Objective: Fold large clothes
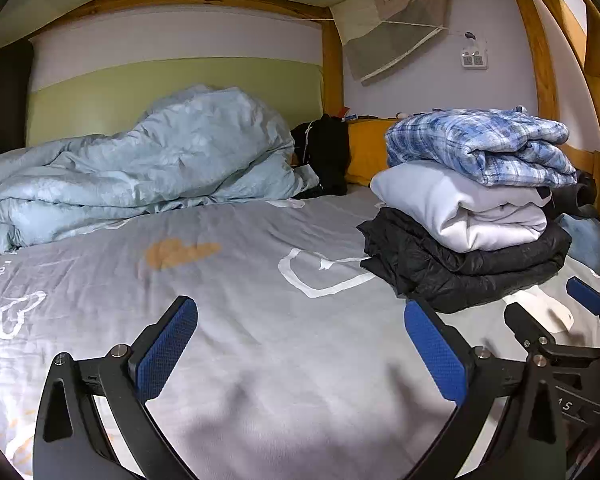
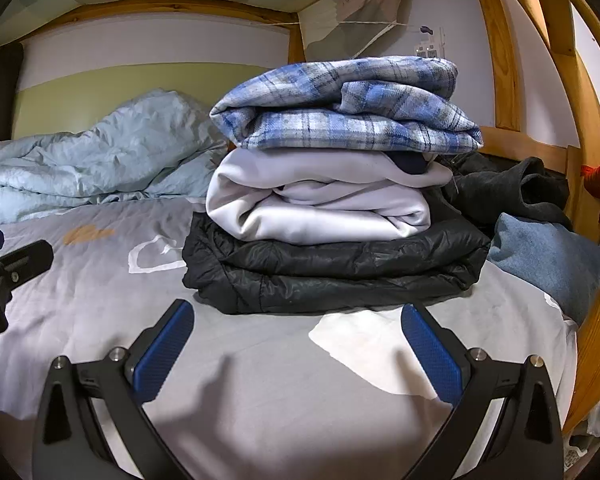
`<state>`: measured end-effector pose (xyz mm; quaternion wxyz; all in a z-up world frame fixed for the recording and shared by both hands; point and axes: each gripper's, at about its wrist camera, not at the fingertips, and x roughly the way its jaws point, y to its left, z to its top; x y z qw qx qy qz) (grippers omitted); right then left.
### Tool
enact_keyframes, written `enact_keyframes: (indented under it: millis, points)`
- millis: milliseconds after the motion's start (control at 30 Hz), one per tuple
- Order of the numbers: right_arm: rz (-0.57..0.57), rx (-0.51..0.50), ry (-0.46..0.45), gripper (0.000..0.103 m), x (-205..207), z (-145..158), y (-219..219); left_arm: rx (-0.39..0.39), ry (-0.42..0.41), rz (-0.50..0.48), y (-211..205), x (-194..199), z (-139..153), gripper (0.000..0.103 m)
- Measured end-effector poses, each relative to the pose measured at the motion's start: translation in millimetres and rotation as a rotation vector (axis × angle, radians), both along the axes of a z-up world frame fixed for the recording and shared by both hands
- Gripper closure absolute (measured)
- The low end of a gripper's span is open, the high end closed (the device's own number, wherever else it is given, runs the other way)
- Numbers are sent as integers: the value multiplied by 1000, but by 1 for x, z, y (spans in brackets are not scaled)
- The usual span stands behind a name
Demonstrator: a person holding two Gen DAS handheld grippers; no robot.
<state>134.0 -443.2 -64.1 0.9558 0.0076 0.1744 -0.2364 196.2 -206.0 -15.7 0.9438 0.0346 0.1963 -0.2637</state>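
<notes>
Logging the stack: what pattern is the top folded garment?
Blue, white and grey plaid shirt; clearest in the right wrist view.

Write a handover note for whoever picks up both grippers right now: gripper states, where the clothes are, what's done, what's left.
Left gripper: open, empty, over the grey bedsheet.
Right gripper: open, empty, facing the stack.
Done: three folded pieces stacked on the bed, black puffer jacket at the bottom, white garment in the middle, blue plaid shirt on top.
Left: dark clothing and a blue denim piece lie unfolded behind the stack, by the bed rail.
</notes>
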Motion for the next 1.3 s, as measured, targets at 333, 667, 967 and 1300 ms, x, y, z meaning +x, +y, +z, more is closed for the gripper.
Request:
enact_keyframes:
  millis: [333, 667, 967, 1300]
  points:
    - [-3, -3, 7, 0, 2, 0, 0, 0, -2, -1, 0, 0, 0, 0]
    - [-4, -2, 7, 0, 2, -1, 0, 0, 4, 2, 1, 0, 0, 0]
    - [-5, -1, 8, 0, 2, -1, 0, 2, 8, 2, 2, 1, -1, 0]
    - [-5, 0, 10, 0, 2, -1, 0, 6, 16, 5, 3, 2, -2, 0]
